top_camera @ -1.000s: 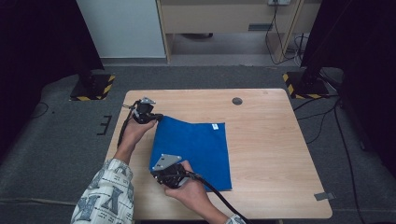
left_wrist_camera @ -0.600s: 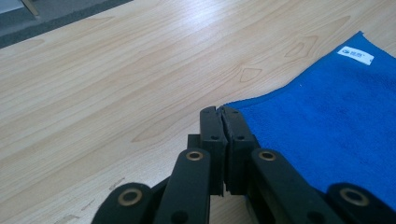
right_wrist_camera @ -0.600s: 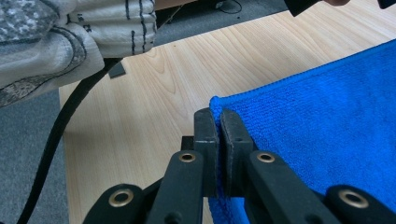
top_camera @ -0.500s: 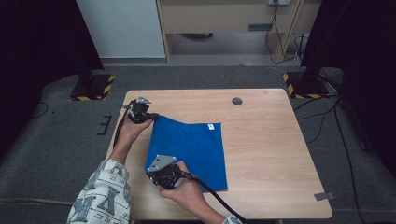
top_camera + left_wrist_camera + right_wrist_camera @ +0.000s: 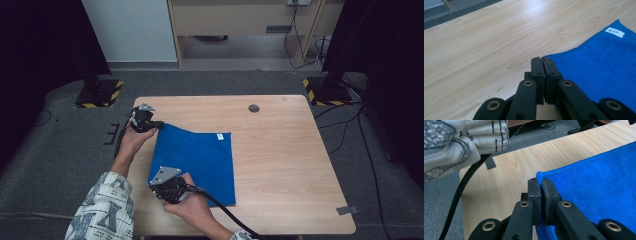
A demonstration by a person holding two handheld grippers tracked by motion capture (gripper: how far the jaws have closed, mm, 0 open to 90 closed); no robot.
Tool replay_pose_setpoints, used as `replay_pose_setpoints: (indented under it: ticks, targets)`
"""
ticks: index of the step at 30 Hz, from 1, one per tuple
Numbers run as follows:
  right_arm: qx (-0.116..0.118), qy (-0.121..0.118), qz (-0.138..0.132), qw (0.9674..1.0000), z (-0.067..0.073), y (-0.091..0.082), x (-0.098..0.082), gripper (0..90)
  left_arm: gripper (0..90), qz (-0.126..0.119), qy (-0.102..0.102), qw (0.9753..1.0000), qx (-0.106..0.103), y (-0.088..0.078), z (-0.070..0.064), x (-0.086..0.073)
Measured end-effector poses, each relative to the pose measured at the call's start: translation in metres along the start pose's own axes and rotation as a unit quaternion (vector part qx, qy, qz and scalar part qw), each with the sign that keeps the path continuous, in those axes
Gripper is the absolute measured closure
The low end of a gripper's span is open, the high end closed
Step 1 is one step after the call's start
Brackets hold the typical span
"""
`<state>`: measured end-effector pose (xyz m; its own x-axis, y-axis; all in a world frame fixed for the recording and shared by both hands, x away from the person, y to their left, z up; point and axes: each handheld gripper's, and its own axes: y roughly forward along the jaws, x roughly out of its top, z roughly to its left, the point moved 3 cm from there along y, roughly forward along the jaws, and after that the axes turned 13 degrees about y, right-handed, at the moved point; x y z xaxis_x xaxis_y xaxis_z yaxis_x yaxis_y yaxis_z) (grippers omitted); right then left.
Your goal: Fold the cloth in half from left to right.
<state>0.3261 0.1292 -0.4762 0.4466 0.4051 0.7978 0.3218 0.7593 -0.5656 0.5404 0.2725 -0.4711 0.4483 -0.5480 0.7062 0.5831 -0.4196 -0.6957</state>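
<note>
1. Wooden table [image 5: 280,165]: pale laminate top carrying the whole scene, with a small dark round cap [image 5: 254,108] set into it toward 12 o'clock.
2. Blue cloth [image 5: 197,160]: a towel lying flat on the table's left half, well apart from the cap. Compared with a second ago, its far-left corner has been drawn outward toward 10 o'clock, so the far edge now runs straighter and the cloth lies more spread out. Judged from this, the work in hand is spreading or straightening the cloth, and that far corner looks close to its final place.
3. Patterned sleeve [image 5: 102,210]: the person's left forearm, entering at 7 o'clock.
4. Right gripper [image 5: 167,186]: at the cloth's near-left corner, toward 6 o'clock of the cloth. In the right gripper view its jaws are clamped together on the cloth's corner [image 5: 539,175], with the fabric running away toward 3 o'clock.
5. Left gripper [image 5: 159,124]: at the cloth's far-left corner, toward 11 o'clock of the cloth. In the left gripper view its jaws are pinched on the cloth's edge [image 5: 543,59], the towel stretching off toward 3 o'clock.
6. White label [image 5: 219,136]: a small tag at the cloth's far-right corner, lying flat and untouched.
</note>
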Motion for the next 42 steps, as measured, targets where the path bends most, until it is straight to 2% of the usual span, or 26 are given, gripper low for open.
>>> replay_pose_setpoints:
  ticks: [7,13,19,21,26,31,35,42]
  targets:
    - [0.010,0.003,-0.003,0.9999,0.008,0.010,0.004,87.0,88.3,0.001,-0.008,0.9999,0.010,-0.007,0.007,-0.006]
    - [0.010,0.010,-0.005,0.9999,0.003,0.006,0.002,86.9,88.2,-0.005,-0.008,1.0000,0.004,-0.001,-0.001,0.002]
    - [-0.001,0.022,-0.013,0.9997,-0.015,-0.013,-0.011,86.9,88.2,-0.002,-0.006,1.0000,-0.005,0.021,-0.018,0.015]
    - [-0.004,0.030,-0.014,0.9995,-0.022,-0.018,-0.017,86.9,88.1,0.004,0.005,0.9999,-0.010,0.029,-0.026,0.020]
    - [-0.015,0.047,-0.012,0.9987,-0.038,-0.031,-0.035,86.9,88.1,-0.001,0.012,0.9997,-0.020,0.044,-0.044,0.034]
    - [-0.020,0.054,-0.016,0.9982,-0.046,-0.042,-0.045,86.9,88.0,-0.010,0.022,0.9993,-0.028,0.051,-0.062,0.050]
    - [-0.028,0.054,-0.018,0.9980,-0.051,-0.054,-0.052,86.8,88.0,-0.024,0.021,0.9989,-0.034,0.054,-0.073,0.061]
    - [-0.044,0.061,-0.020,0.9970,-0.061,-0.073,-0.061,86.6,87.9,-0.020,0.025,0.9985,-0.044,0.068,-0.090,0.071]
